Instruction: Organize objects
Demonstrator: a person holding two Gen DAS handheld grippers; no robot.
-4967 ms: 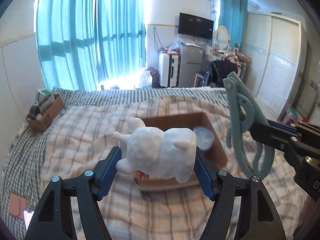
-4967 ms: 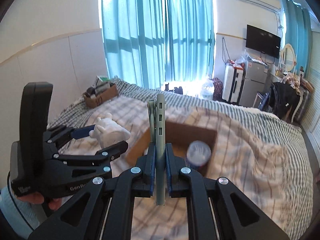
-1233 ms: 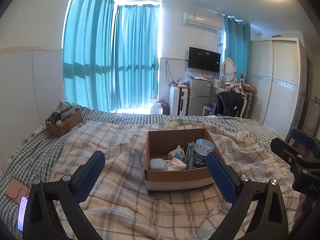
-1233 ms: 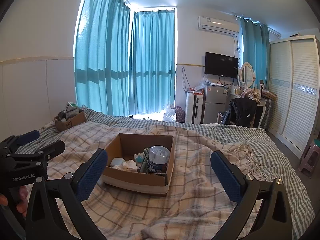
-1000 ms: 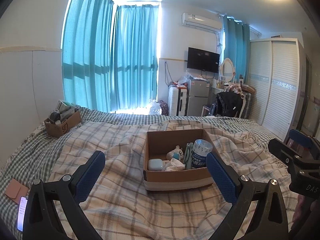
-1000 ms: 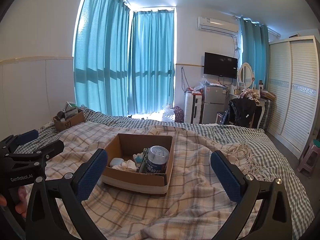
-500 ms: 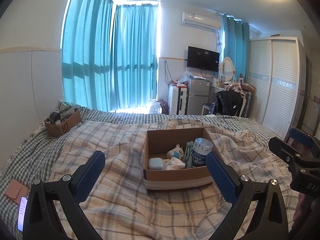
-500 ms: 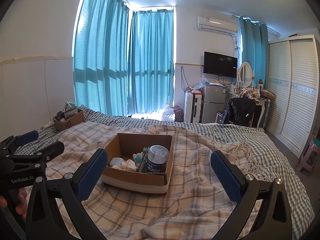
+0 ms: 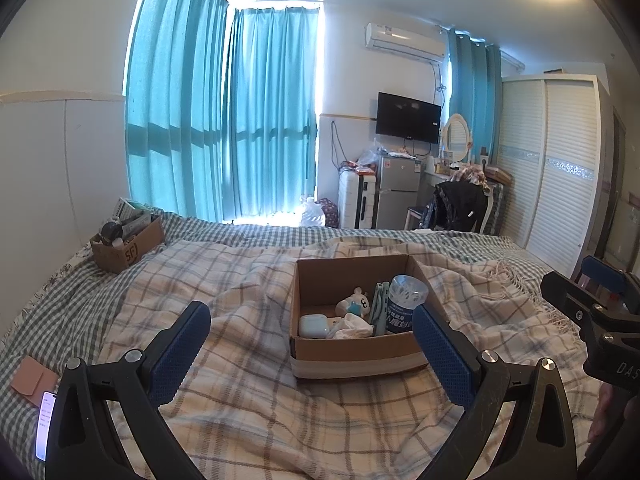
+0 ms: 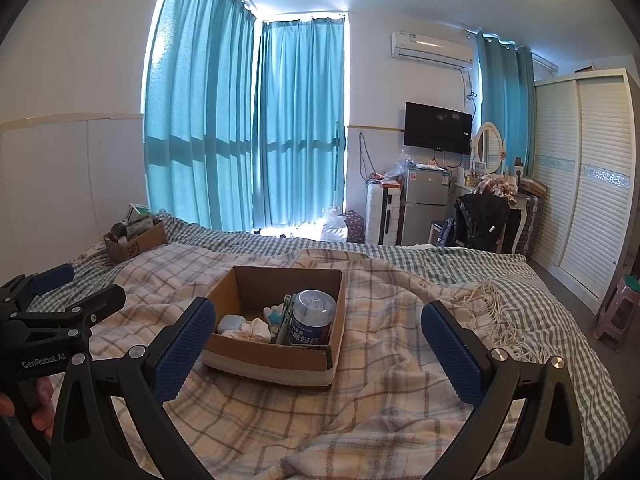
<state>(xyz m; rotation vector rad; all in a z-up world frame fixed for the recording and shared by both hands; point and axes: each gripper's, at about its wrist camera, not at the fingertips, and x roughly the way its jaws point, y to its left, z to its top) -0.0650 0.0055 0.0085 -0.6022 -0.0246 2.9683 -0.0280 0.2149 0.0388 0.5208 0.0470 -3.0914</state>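
On the blanket [image 9: 240, 380], the box [image 9: 352, 354] sits between both spread, empty grippers.

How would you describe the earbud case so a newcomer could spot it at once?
On the plaid blanket sits an open cardboard box. The earbud case lies in its near-left corner, beside crumpled white cloth. It is the only smooth, rounded, glossy white item there, unlike the tall can, the green clip and the small plush toy.

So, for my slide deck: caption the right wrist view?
Open right gripper facing a cardboard box of small items on a plaid blanket.
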